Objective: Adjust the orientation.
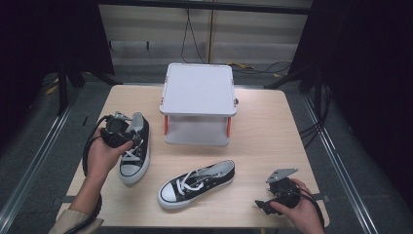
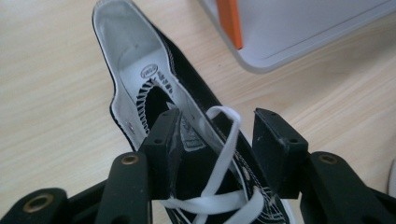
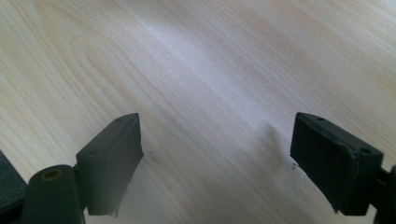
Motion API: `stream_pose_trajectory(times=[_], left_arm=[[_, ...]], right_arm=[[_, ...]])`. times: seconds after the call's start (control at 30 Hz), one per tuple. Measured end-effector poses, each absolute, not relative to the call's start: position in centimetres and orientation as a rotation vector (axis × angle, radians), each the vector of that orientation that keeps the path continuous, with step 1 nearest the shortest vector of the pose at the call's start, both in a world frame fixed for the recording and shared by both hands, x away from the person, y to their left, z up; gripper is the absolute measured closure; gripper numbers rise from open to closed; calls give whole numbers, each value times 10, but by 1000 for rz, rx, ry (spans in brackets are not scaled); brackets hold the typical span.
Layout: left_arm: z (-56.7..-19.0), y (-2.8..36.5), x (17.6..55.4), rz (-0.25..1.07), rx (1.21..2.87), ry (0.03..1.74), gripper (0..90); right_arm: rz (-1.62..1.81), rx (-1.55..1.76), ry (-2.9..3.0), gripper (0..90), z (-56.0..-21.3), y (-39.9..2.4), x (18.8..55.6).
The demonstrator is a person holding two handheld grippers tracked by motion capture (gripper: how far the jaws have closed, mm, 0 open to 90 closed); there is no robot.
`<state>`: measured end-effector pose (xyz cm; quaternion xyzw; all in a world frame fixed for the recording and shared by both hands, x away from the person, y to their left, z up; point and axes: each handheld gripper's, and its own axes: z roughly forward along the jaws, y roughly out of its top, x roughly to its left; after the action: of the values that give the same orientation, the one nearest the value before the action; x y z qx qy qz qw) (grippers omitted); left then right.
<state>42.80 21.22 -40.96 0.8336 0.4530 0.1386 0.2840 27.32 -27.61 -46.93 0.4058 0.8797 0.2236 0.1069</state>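
A black low-top sneaker (image 1: 135, 157) with white laces and a white toe cap lies at the table's left, toe toward me. My left gripper (image 1: 130, 136) is down on its open top. In the left gripper view one jaw sits inside the sneaker (image 2: 140, 70) against the tongue and the other against its outer side, so my left gripper (image 2: 219, 140) is shut on that wall and the laces. The matching sneaker (image 1: 197, 183) lies on the table in the middle front, toe to the left. My right gripper (image 1: 260, 204) rests near the front right edge, and its jaws (image 3: 217, 154) stand wide open over bare wood.
A white two-level stand (image 1: 197, 90) with orange posts (image 2: 229, 23) sits at the table's back centre, close to the held sneaker's heel. The wooden table (image 1: 272, 131) has bare room on its right side. Dark curtains and cables surround the table.
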Motion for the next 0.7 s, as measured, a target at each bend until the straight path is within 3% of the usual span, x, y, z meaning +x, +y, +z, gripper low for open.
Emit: stream_pose_trajectory(times=[0.3, 0.43, 0.5, 0.7], left_arm=[[-408, 212, 454, 245, 2292, 1342, 584], [-405, 210, 464, 152, 2316, 1387, 534], [-404, 209, 467, 181, 2366, 1399, 532], [-406, 205, 476, 80, 2348, 1518, 547]], right_arm=[[661, 1207, 2589, 163, -470, -279, 273], [667, 1212, 2583, 164, -470, -280, 274], [659, 1217, 2589, 164, -470, -280, 274], [668, 1220, 2583, 164, -470, -281, 274]])
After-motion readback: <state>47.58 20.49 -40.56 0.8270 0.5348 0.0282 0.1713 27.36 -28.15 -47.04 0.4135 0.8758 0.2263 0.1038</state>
